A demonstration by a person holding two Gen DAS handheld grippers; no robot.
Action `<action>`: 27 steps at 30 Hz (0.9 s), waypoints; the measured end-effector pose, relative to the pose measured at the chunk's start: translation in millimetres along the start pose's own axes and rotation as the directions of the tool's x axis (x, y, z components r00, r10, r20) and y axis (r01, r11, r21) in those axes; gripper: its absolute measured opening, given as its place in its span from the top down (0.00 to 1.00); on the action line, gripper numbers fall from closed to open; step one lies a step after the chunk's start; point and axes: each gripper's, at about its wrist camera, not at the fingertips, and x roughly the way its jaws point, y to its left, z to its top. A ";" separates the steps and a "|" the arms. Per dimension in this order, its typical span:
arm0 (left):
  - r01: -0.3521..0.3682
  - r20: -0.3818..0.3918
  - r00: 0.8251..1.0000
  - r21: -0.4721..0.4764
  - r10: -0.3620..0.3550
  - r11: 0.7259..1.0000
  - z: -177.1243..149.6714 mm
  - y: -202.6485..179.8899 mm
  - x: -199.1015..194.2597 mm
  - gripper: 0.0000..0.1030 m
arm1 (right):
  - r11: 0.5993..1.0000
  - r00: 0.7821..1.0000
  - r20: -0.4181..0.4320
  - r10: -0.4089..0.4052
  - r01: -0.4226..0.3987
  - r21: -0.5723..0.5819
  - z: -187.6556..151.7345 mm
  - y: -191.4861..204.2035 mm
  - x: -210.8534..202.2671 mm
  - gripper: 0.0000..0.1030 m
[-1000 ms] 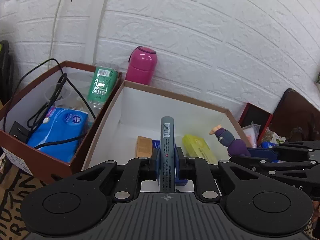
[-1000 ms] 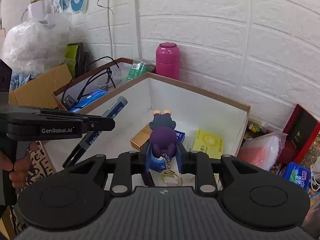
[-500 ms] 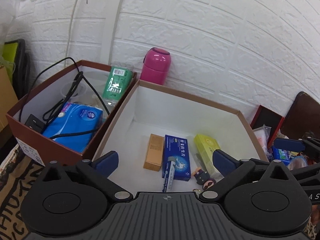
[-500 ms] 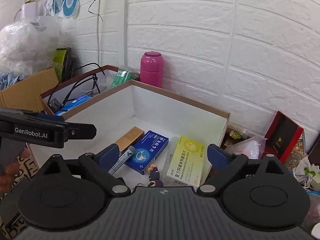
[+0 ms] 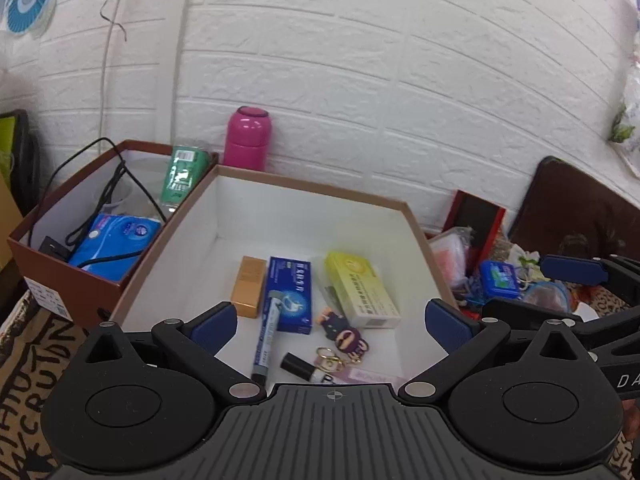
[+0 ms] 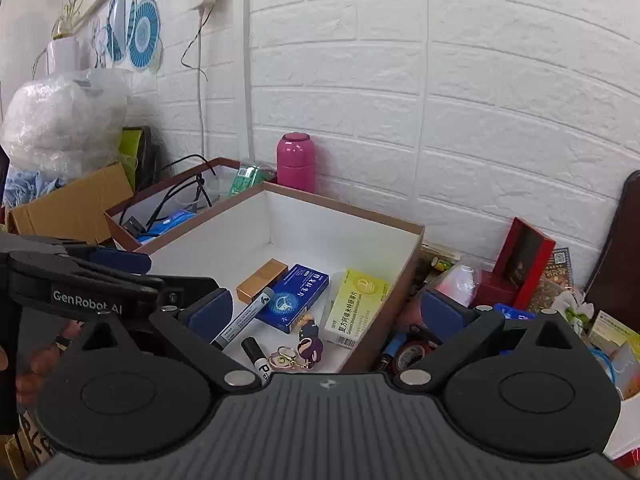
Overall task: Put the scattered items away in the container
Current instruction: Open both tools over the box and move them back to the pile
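Note:
The white-lined brown box (image 5: 312, 194) (image 6: 344, 210) holds a gold box (image 5: 250, 286), a blue medicine box (image 5: 290, 292) (image 6: 296, 296), a yellow medicine box (image 5: 360, 288) (image 6: 356, 306), a grey marker (image 5: 266, 338) (image 6: 242, 318), a purple figure keychain (image 5: 344, 330) (image 6: 308, 344) and a black-capped pen (image 5: 298, 366). My left gripper (image 5: 332, 322) is open and empty above the box's near edge. My right gripper (image 6: 324, 312) is open and empty just right of it.
A second brown box (image 5: 68, 236) at left holds cables, a blue tissue pack and a green bottle. A pink flask (image 5: 248, 142) stands against the brick wall. Loose clutter (image 6: 500, 308) with a red box lies right of the container.
My left gripper opened and let the grey marker fall into the box. My right gripper opened and dropped the purple keychain in. Both grippers have pulled back and up.

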 end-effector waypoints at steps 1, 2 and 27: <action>0.011 -0.002 1.000 0.010 -0.011 1.000 -5.4 -9.3 -3.5 0.00 | 1.000 1.000 0.012 -0.004 0.004 0.014 -4.2 -3.5 -10.4 0.02; 0.024 -0.006 1.000 0.019 -0.024 1.000 -11.7 -18.8 -6.5 0.00 | 1.000 1.000 0.024 -0.009 0.008 0.030 -9.2 -7.4 -20.8 0.02; 0.205 -0.274 0.940 -0.024 -0.203 0.979 -126.3 -91.0 32.6 0.13 | 0.983 0.975 -0.189 -0.119 0.142 0.117 -178.0 -11.3 -15.1 0.11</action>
